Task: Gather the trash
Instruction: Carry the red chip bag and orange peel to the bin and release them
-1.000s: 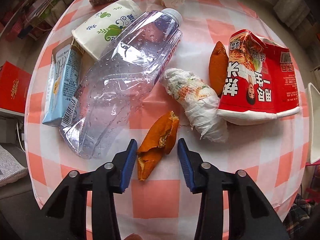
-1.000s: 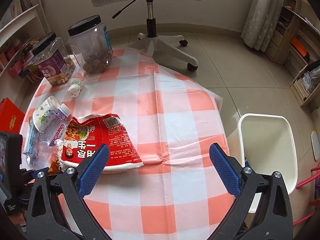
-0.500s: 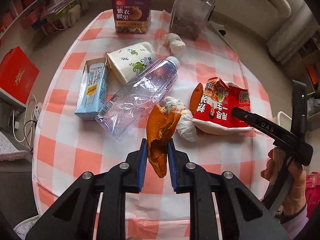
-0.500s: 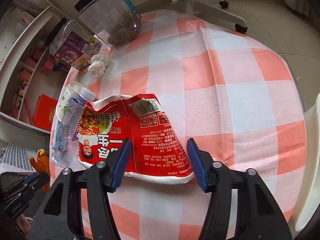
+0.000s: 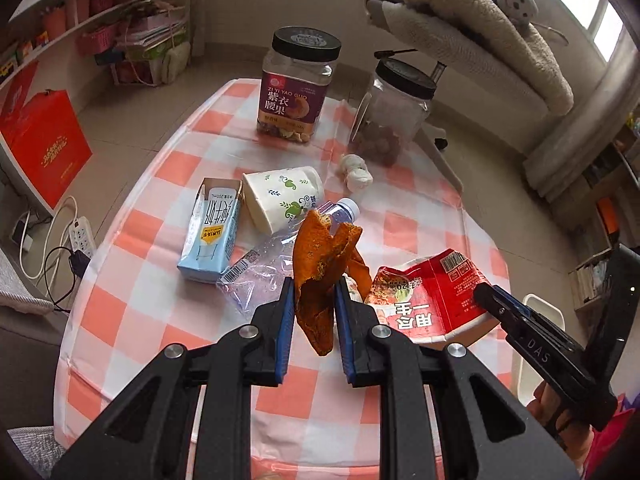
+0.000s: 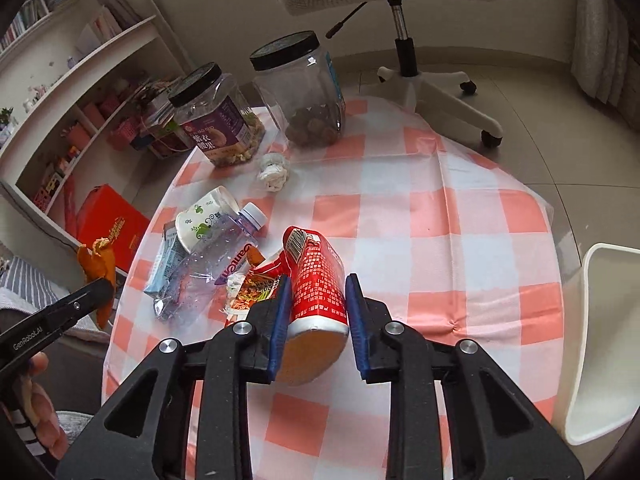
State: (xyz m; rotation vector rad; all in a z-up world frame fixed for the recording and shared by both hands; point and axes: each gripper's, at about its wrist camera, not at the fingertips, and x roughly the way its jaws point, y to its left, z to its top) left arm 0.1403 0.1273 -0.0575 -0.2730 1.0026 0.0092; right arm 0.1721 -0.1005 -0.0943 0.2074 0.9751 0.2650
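My left gripper (image 5: pixel 314 286) is shut on an orange peel (image 5: pixel 320 264) and holds it above the checked table (image 5: pixel 160 280); the peel also shows at the left of the right wrist view (image 6: pixel 98 268). My right gripper (image 6: pixel 318 282) is shut on a red instant-noodle cup (image 6: pixel 318 280), crushed and lifted at its base; the cup shows in the left wrist view (image 5: pixel 428 300). On the table lie a crushed clear bottle (image 6: pixel 212 268), a blue milk carton (image 5: pixel 212 236), a paper cup (image 5: pixel 284 200), a crumpled tissue (image 6: pixel 273 171) and a second peel (image 5: pixel 360 272).
Two black-lidded snack jars (image 5: pixel 298 88) (image 6: pixel 302 92) stand at the table's far side. A white bin (image 6: pixel 604 340) stands on the floor to the right of the table. An office chair (image 6: pixel 404 20) is beyond. A red bag (image 5: pixel 44 148) is at the left.
My left gripper closed on the orange peel and lifted it off the table. My right gripper came down around the red noodle cup, closed on it and raised its base.
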